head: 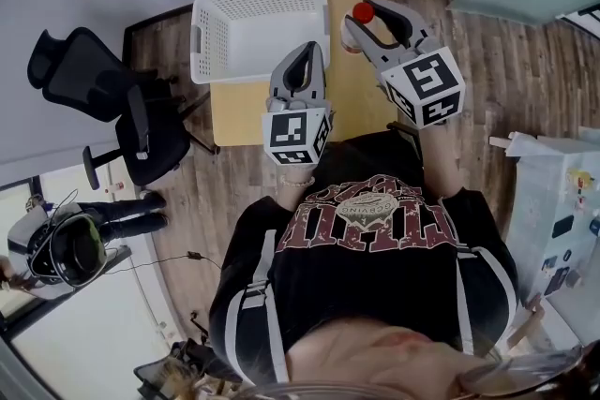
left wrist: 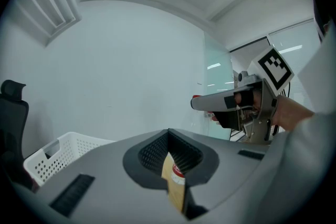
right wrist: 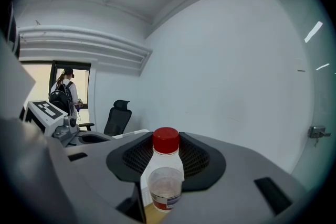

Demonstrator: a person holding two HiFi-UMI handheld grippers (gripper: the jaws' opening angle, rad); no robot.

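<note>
Right claw (head: 366, 23) pinches a red-capped bottle (right wrist: 167, 168) by the body, leaving the cap free, just right of the basket (head: 211, 37). Left claw (left wrist: 175, 161) is pressed onto what looks like a thin tan packet (left wrist: 176, 189). Both are above the counter (head: 234, 112).

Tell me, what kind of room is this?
Probably an office or workroom: a black swivel chair stands on the wood floor, beside a small wooden table with a white plastic basket on it.
</note>
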